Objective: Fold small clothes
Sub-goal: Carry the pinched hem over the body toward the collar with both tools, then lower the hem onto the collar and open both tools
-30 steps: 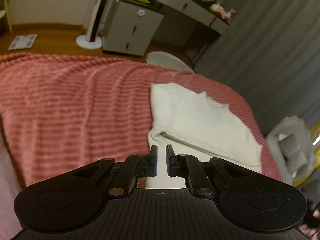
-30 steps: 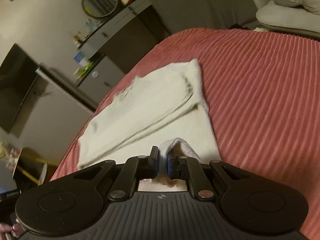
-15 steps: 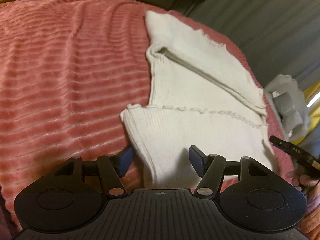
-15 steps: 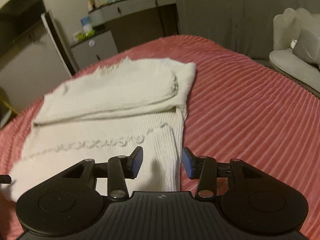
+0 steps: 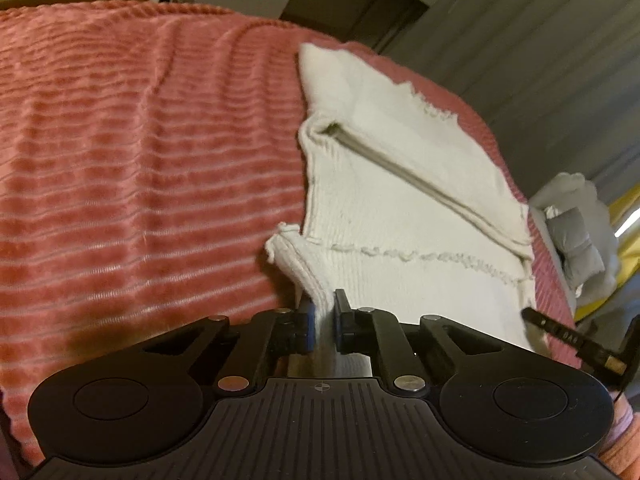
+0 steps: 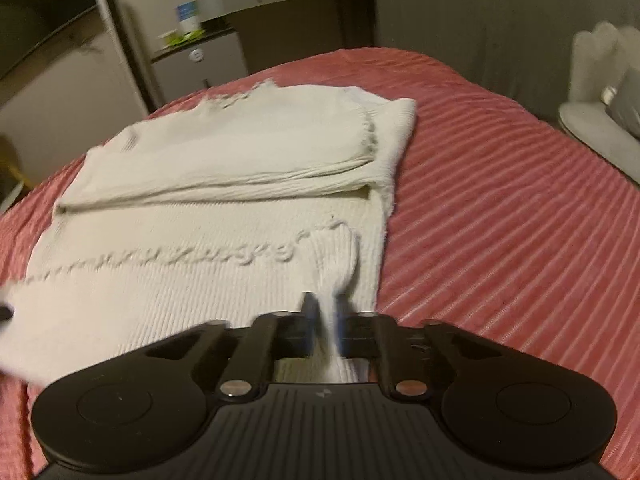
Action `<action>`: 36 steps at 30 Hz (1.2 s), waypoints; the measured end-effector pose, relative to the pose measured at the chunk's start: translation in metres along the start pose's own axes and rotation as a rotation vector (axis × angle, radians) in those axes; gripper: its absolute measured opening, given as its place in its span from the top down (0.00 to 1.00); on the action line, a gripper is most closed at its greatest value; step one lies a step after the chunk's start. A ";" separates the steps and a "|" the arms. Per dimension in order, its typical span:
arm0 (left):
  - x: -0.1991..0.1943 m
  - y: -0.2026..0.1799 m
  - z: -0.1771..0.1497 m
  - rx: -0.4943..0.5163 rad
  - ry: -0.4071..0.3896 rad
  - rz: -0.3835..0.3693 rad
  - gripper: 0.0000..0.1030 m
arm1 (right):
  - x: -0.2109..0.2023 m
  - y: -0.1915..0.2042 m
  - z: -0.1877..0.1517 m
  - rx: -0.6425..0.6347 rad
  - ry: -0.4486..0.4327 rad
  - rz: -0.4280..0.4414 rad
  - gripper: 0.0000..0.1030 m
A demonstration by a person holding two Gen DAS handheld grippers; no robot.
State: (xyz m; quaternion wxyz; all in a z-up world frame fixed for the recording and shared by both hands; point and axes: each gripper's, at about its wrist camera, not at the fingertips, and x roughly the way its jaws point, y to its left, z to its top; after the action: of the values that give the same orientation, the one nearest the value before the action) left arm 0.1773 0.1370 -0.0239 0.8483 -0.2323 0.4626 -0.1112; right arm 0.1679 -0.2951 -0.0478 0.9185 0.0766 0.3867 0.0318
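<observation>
A white knit garment (image 5: 400, 216) lies partly folded on the pink ribbed bedspread (image 5: 140, 160), with a frilled hem across its near part. My left gripper (image 5: 323, 308) is closing its jaws on the garment's near left corner, and a ridge of fabric is pinched between the pads. In the right wrist view the same garment (image 6: 224, 152) spreads out ahead. My right gripper (image 6: 325, 312) is closing its jaws on the near right corner, with bunched white knit squeezed between its fingers. Both corners are slightly raised off the bedspread (image 6: 500, 220).
A grey cabinet (image 6: 200, 64) and a dressing table stand beyond the bed's far edge. Grey curtains (image 5: 540, 60) hang on the right. A white chair with cushions (image 6: 600, 120) sits past the bed's right side. Bare bedspread stretches left of the garment.
Both grippers opened wide over the garment's near corners, dropped lower, then closed on the fabric. The right gripper rolled back to level from its tilted pose.
</observation>
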 end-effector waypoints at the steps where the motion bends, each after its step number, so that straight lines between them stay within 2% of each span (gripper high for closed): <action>1: -0.002 -0.001 0.001 0.004 -0.007 -0.005 0.89 | -0.002 0.001 -0.001 -0.002 -0.008 0.010 0.93; 4: -0.006 -0.002 0.001 0.014 -0.026 -0.029 0.89 | -0.009 -0.001 -0.001 0.007 -0.035 0.036 0.93; 7: -0.002 -0.005 -0.001 0.029 -0.011 -0.030 0.89 | -0.005 -0.003 0.001 0.023 -0.022 0.013 0.91; 9: 0.000 -0.009 -0.002 0.047 -0.008 -0.030 0.89 | -0.001 -0.004 0.002 0.028 -0.009 -0.001 0.85; 10: 0.001 -0.010 -0.002 0.054 -0.007 -0.036 0.88 | 0.001 -0.003 0.002 0.023 -0.011 -0.009 0.81; 12: 0.002 -0.011 -0.001 0.058 -0.009 -0.052 0.78 | 0.005 -0.002 0.004 0.025 -0.008 0.001 0.78; 15: 0.007 -0.013 0.001 0.063 -0.001 -0.042 0.79 | 0.011 0.001 0.006 0.014 -0.003 -0.013 0.76; 16: 0.008 -0.014 0.001 0.070 0.003 -0.036 0.84 | 0.012 0.002 0.006 0.008 -0.004 -0.020 0.78; 17: 0.009 -0.015 0.001 0.085 0.007 -0.027 0.90 | 0.012 0.005 0.006 -0.007 -0.004 -0.025 0.87; 18: 0.009 -0.018 0.002 0.104 0.009 -0.007 0.90 | 0.011 0.008 0.005 -0.027 -0.012 -0.029 0.94; 20: 0.000 -0.024 0.005 0.151 -0.019 0.016 0.90 | 0.004 0.013 0.005 -0.059 -0.044 -0.048 0.94; 24: -0.022 -0.040 0.027 0.214 -0.105 -0.001 0.90 | -0.016 0.014 0.014 -0.076 -0.133 -0.047 0.94; 29: -0.022 -0.071 0.071 0.308 -0.218 0.025 0.90 | -0.026 0.013 0.047 -0.055 -0.255 -0.049 0.94; 32: -0.007 -0.088 0.097 0.349 -0.296 0.050 0.90 | -0.016 0.011 0.071 -0.020 -0.308 -0.088 0.94; 36: 0.034 -0.091 0.125 0.315 -0.282 0.095 0.90 | 0.013 0.001 0.097 0.046 -0.306 -0.101 0.94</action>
State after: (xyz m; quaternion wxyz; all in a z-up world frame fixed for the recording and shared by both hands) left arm 0.3028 0.0811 0.0546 0.9347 -0.0881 0.3268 -0.1086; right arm 0.2459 -0.3043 0.0100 0.9650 0.0819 0.2464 -0.0353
